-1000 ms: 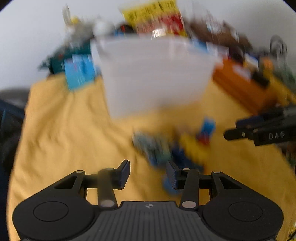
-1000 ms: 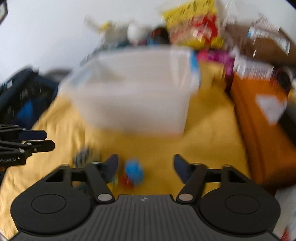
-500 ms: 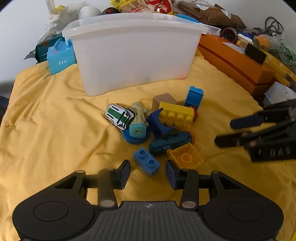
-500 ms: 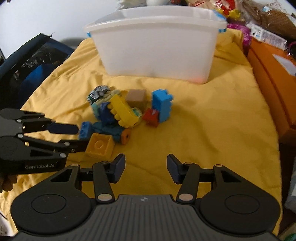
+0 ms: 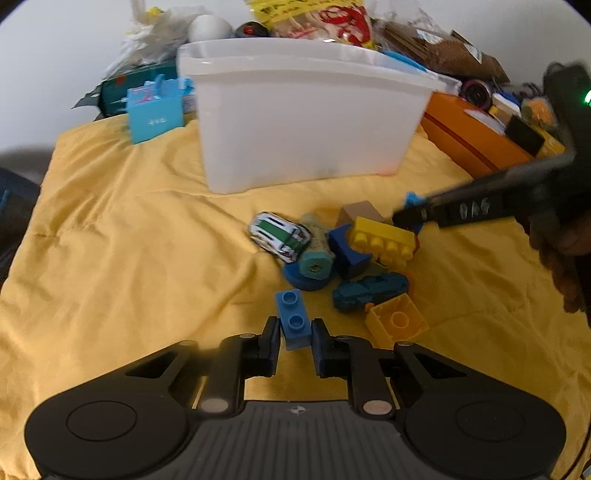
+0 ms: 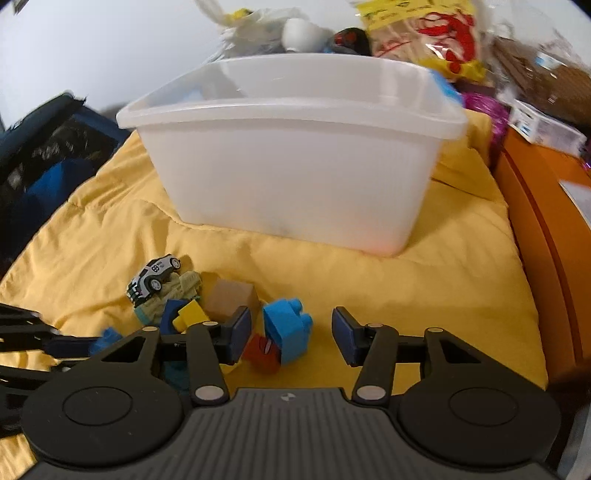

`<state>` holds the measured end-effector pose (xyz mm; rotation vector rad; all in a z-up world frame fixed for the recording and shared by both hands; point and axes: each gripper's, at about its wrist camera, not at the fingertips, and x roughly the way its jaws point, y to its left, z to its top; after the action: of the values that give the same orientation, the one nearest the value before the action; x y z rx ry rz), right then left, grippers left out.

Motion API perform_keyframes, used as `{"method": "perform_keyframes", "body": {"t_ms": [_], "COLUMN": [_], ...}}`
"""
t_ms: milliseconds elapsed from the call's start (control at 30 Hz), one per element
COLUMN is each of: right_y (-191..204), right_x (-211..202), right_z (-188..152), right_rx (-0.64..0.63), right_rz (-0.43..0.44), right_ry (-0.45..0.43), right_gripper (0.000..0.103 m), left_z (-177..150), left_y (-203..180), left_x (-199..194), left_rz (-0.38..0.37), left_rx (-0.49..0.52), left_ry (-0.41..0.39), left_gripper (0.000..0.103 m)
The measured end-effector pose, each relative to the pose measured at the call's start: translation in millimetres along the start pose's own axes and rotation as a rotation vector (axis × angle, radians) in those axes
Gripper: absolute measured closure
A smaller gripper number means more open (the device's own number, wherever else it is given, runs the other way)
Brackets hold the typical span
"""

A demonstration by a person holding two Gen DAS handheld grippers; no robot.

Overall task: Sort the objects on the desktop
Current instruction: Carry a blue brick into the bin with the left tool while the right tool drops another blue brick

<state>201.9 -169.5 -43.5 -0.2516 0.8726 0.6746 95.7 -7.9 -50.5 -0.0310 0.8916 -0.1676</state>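
Observation:
A heap of toys lies on the yellow cloth (image 5: 129, 258) before a white plastic bin (image 5: 306, 122). My left gripper (image 5: 294, 341) is shut on a small dark-blue two-stud brick (image 5: 293, 319). Beyond it lie a yellow-orange brick (image 5: 397, 319), a dark teal toy car (image 5: 371, 290), a yellow long brick (image 5: 382, 240) and a white-green car (image 5: 279, 236). My right gripper (image 6: 291, 334) is open, with its fingers either side of a light-blue brick (image 6: 286, 328) and a red piece (image 6: 264, 352). The bin also shows in the right wrist view (image 6: 295, 162).
An orange box (image 5: 476, 144) stands right of the bin, a light-blue box (image 5: 155, 112) left of it. Snack bags and clutter (image 5: 314, 18) are piled behind the bin. A dark bag (image 6: 40, 155) lies off the cloth's left edge.
My left gripper has closed on the dark-blue brick that lay between its open fingers. My right gripper has moved forward over the heap, and the light-blue brick now sits between its fingers.

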Motion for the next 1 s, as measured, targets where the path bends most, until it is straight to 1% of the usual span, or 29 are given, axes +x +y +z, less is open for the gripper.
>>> {"method": "perform_keyframes", "body": {"t_ms": [33,100,167,267,400,500,600,733,867,1000], "right_y": [-1,-2,-7,-17,-33,-40,-41,-42,-42,-44], "right_x": [5,4,-5,-26,-51,-67,-76,-93,-101,-103], "right_z": [0,-2,-3,-3,-4,0,13,38,66,92], "right_rx": [-0.006,0.003,0.044,0.114,0.218,0.251,0.246,0.246,0.25,0.251], "right_rz": [0.01,0.019,0.036,0.061,0.1,0.106,0.104,0.104,0.096,0.086], "right_ry": [0.028,0.014,-0.016,-0.064,-0.104,-0.132,-0.155,-0.209,-0.242,-0.257], "right_gripper": [0.071,0.071,0.071,0.071,0.071,0.071,0.071,0.071,0.071,0.071], "left_z": [1,3,6,13,26,39,62,99,135,167], "left_y": [3,7,11,14,15,18,20,25,29,34], "left_x": [-1,-5,-11,-20,-29,-36,-45,-58,-62,-64], "left_rz": [0.004,0.008,0.004,-0.004,-0.006,-0.004,0.002,-0.001,0.006,0.008], "left_rx": [-0.014,-0.043,-0.062,-0.064,-0.058,-0.051,-0.052,-0.039,-0.034,-0.044], "left_ry": [-0.002,-0.008,-0.025,-0.061,-0.096,-0.12,-0.155,-0.203,-0.208,-0.208], "left_gripper": [0.082,0.082,0.082,0.082,0.082,0.082,0.082,0.082,0.082,0.082]}}
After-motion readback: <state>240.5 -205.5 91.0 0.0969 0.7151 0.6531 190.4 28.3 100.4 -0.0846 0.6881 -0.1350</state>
